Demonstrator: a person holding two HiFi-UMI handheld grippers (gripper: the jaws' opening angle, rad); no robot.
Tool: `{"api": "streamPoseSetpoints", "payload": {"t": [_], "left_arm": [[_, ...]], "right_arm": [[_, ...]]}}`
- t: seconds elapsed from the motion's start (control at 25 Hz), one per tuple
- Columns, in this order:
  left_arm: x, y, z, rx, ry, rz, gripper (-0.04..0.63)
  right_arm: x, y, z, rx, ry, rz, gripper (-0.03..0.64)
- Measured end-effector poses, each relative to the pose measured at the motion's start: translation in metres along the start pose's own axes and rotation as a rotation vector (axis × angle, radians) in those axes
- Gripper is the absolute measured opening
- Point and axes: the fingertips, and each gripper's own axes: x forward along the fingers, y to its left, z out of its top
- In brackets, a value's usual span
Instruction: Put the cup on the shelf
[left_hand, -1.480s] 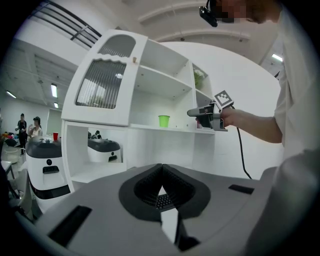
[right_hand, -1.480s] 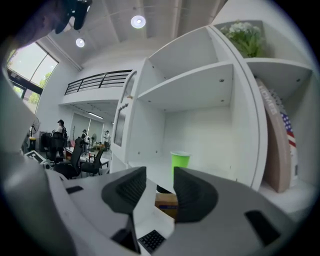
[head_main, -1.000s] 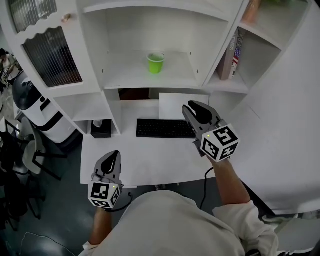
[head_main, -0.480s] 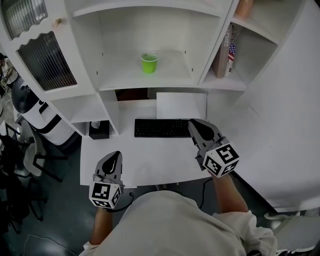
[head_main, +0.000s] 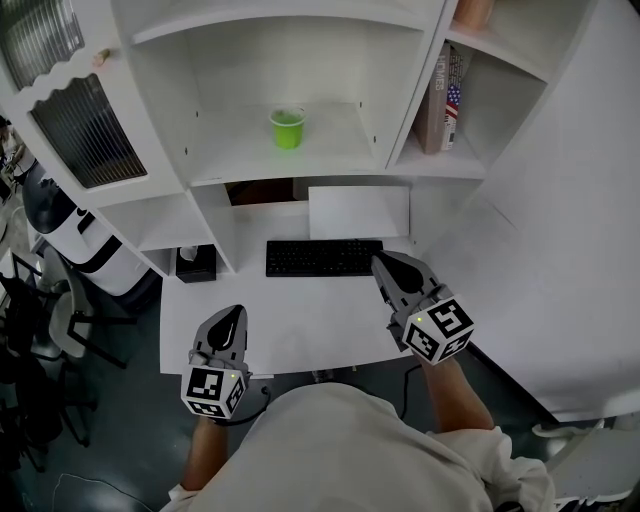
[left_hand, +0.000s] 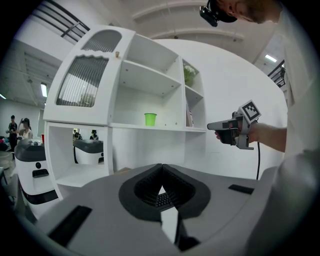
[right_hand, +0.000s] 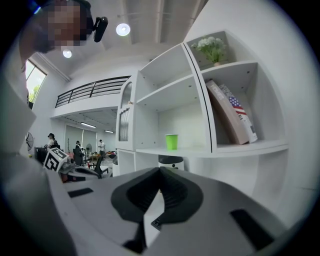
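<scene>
two grippers are in my hands, both low over the plain white desk (head_main: 300, 320) and both empty. the left gripper (head_main: 231, 313) sits above the near left part of the desk; its own view shows the dark ribbed pads pressed together at the tips with nothing between them. the right gripper (head_main: 386, 263) is over the right side of the desk, its tip just beside the right end of the flat black keyboard (head_main: 322, 257); its jaws are closed tight as well and hold nothing

the small bright green plastic cup (head_main: 287, 129) stands upright on the board of the wide middle compartment of the tall white shelf unit (head_main: 200, 170), a little left of that compartment's centre, alone there and well apart from both grippers. below that board, a white rectangular sheet (head_main: 358, 211) lies on the desk behind the keyboard. in the narrower compartment to the right, a few leaning books (head_main: 440, 90) rest against the divider, one with a flag pattern on its cover. a small black box (head_main: 195, 263) sits in the low cubby to the left of the keyboard
</scene>
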Motion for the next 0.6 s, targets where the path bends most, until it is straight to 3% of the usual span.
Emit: {"api": "streamPoseSetpoints", "payload": {"t": [0.6], "left_arm": [[0.0030,-0.0045,0.0043,0.009,-0.002,0.006,0.000]], "right_arm": [[-0.0004,-0.0026,0.0014,-0.006,-0.003,0.019,0.003]]}}
